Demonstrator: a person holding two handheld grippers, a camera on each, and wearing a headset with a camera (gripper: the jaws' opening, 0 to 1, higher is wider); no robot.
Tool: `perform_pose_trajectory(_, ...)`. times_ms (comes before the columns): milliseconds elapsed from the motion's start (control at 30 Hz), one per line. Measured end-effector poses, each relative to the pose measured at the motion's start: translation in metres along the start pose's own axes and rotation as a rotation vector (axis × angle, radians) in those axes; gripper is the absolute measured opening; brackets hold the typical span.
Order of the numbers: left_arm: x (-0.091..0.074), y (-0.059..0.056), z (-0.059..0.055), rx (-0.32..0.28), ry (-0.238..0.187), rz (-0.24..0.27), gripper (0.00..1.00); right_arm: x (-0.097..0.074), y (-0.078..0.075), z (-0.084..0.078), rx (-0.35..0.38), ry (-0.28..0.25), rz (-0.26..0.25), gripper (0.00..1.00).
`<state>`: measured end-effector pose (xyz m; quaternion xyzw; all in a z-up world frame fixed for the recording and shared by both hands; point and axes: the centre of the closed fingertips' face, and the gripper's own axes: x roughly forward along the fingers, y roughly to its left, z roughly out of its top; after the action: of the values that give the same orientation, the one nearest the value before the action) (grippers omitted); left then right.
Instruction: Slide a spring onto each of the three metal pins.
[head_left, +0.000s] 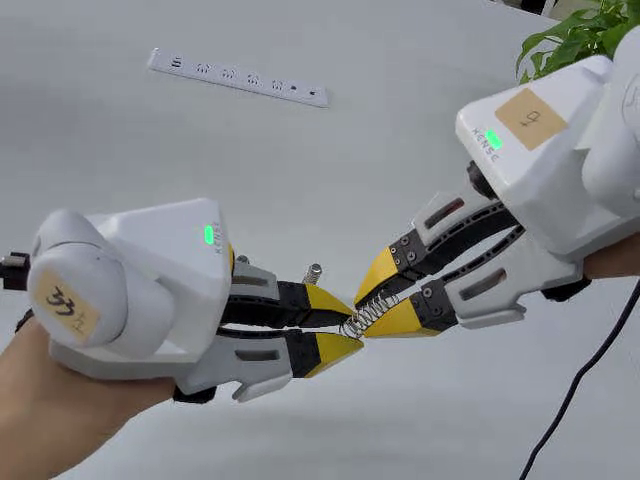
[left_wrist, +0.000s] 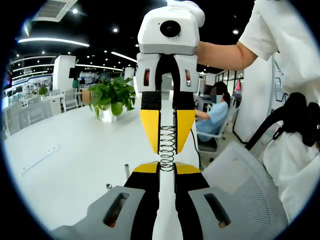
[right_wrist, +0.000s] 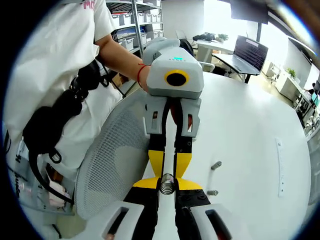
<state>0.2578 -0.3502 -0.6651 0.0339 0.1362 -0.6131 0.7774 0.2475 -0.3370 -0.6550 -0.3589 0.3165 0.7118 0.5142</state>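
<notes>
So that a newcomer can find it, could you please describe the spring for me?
Over the white workbench, two handheld grippers meet tip to tip. The spring is the small coil of bare wire bridging the yellow tips of the left gripper and right gripper. Unlike the short metal pins on the bench behind, it is held off the surface.

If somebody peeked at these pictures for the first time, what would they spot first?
Two big white tools with yellow tips meet nose to nose in the middle: the left tool comes from the lower left, and the right tool from the upper right. A little shiny spring is pinched between their tips. Just behind them, a metal pin stands on the white table.
</notes>
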Motion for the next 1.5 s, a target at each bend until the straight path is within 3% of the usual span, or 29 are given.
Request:
perform_pose_trajectory(800,0.000,0.000,-0.005,-0.012,-0.001,-0.009,0.07,0.004,-0.001,-0.002,0.020,-0.005,-0.003,0.06)
perform_pose_trajectory(1000,-0.004,0.005,-0.008,-0.010,0.007,0.005,0.13,-0.002,-0.005,0.000,0.039,-0.025,-0.026,0.06)
perform_pose_trajectory(1267,-0.022,0.018,-0.021,-0.028,0.027,0.055,0.25,-0.011,-0.017,-0.010,0.077,-0.021,-0.077,0.06)
perform_pose_trajectory(1500,-0.047,0.032,-0.037,-0.044,0.050,0.107,0.36,-0.019,-0.033,-0.037,0.135,0.019,-0.135,0.06)
